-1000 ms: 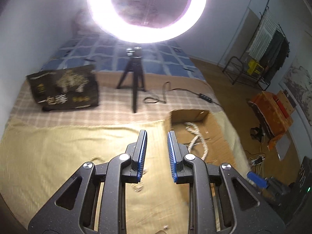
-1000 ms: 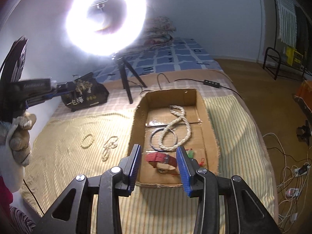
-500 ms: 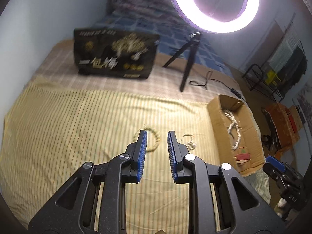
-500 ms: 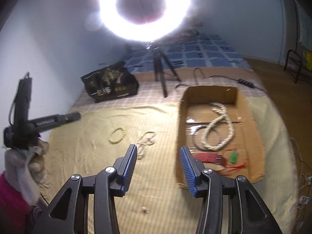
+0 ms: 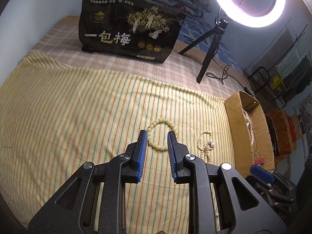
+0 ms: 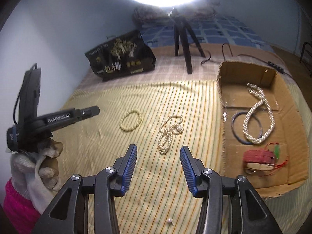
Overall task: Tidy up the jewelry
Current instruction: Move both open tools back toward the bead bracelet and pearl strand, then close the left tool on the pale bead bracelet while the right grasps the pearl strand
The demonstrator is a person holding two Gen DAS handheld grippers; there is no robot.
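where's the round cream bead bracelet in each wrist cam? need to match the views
Left wrist: round cream bead bracelet lies centre frame on the striped yellow cloth, just beyond the open left gripper.
Right wrist: same bracelet sits left of centre, ahead of the open right gripper and to its left.
Shared landmark: the tangled pearl necklace lies just right of it in both.

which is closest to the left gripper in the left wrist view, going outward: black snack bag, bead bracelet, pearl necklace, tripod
From the left gripper:
1. bead bracelet, right between the fingertips on the striped cloth.
2. pearl necklace, just to the right.
3. black snack bag and tripod, both far back; too close to call.
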